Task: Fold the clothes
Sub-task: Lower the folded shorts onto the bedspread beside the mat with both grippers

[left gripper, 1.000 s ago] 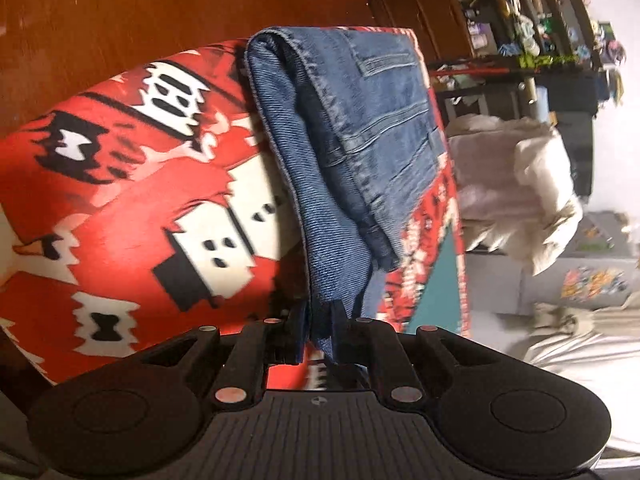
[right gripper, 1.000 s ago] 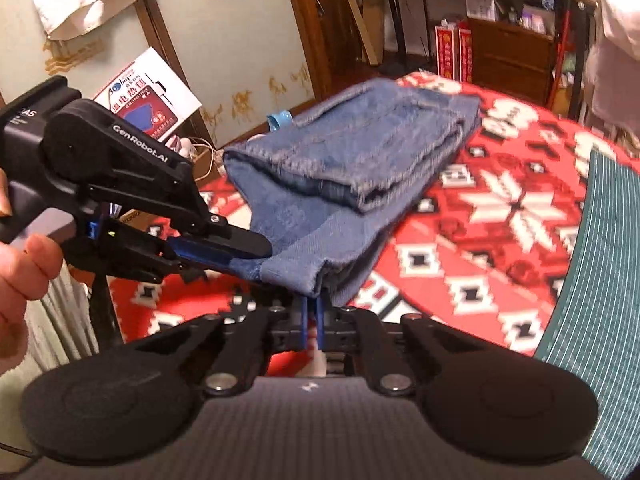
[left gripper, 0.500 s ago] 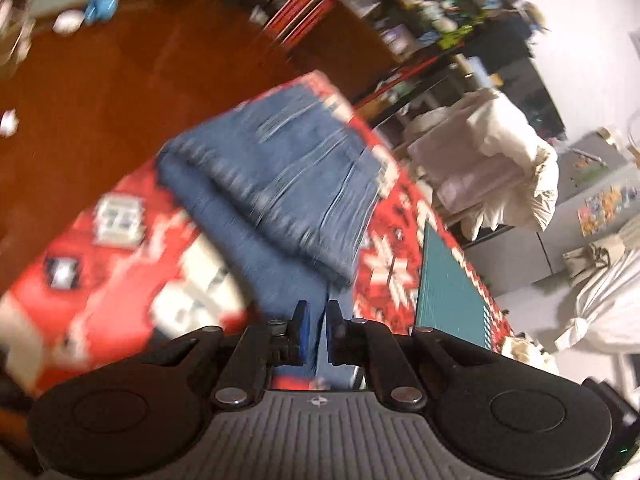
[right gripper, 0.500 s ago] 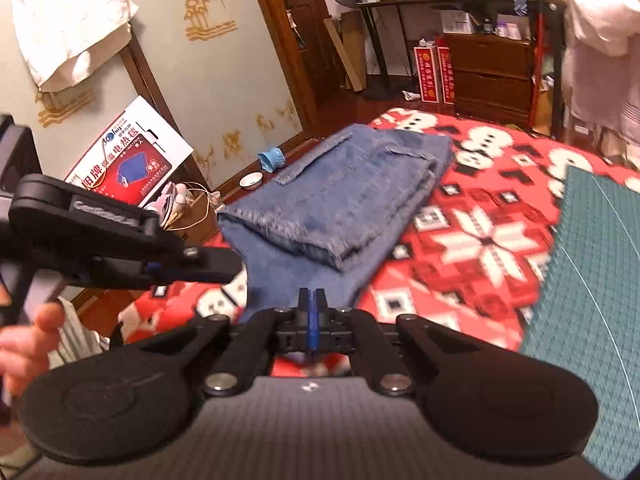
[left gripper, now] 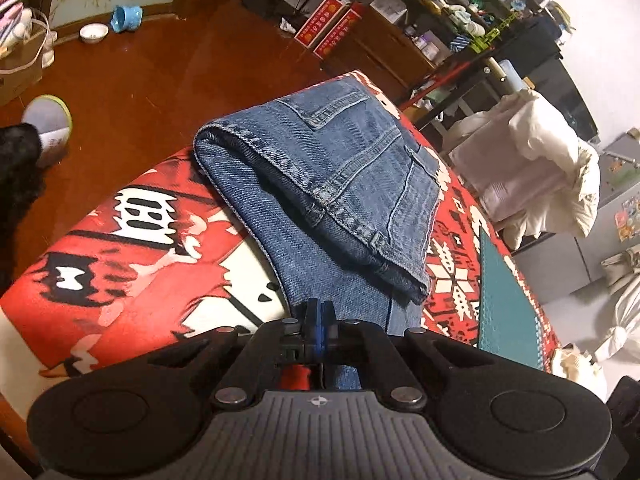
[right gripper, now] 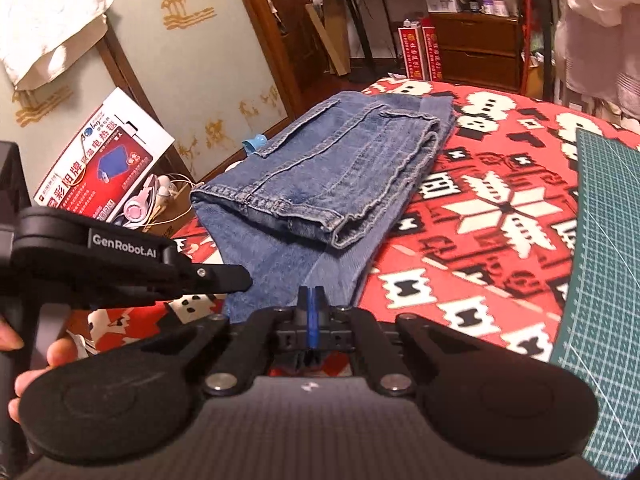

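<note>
"GenRobot.AI" on left gripper [right gripper: 240, 278]

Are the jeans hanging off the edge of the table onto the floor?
No, the folded jeans lie wholly on the red patterned tablecloth, beside the green cutting mat.

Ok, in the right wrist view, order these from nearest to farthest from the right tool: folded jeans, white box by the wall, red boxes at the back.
1. Folded jeans, just ahead.
2. White box, left.
3. Red boxes, far back.
</note>
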